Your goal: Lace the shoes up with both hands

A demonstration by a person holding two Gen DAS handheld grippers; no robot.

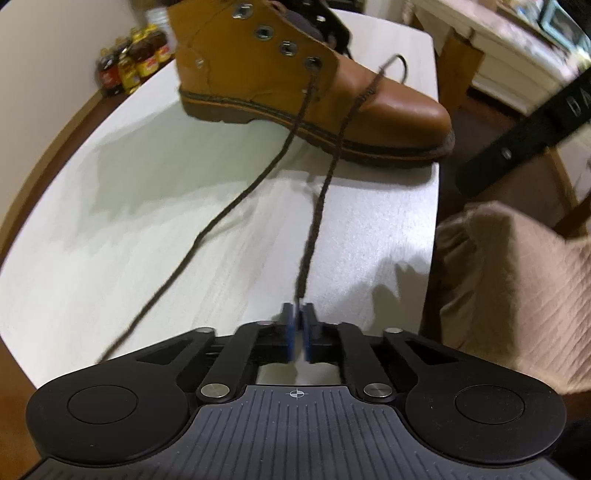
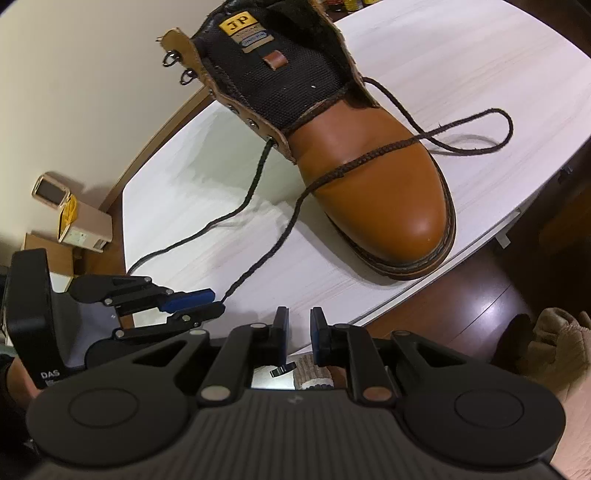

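We see a tan boot (image 2: 373,177) standing on a white table (image 2: 424,66). Our left gripper (image 1: 297,320) pinches one end of the dark lace (image 1: 314,221), which crosses the toe. Our right gripper (image 2: 298,328) hovers near the table edge, jaws narrowly apart, holding nothing.

The boot's (image 2: 369,166) tongue label (image 2: 236,28) reads "JP"; the left gripper's (image 2: 216,301) body bears "DAS"; other lettering is too blurred.
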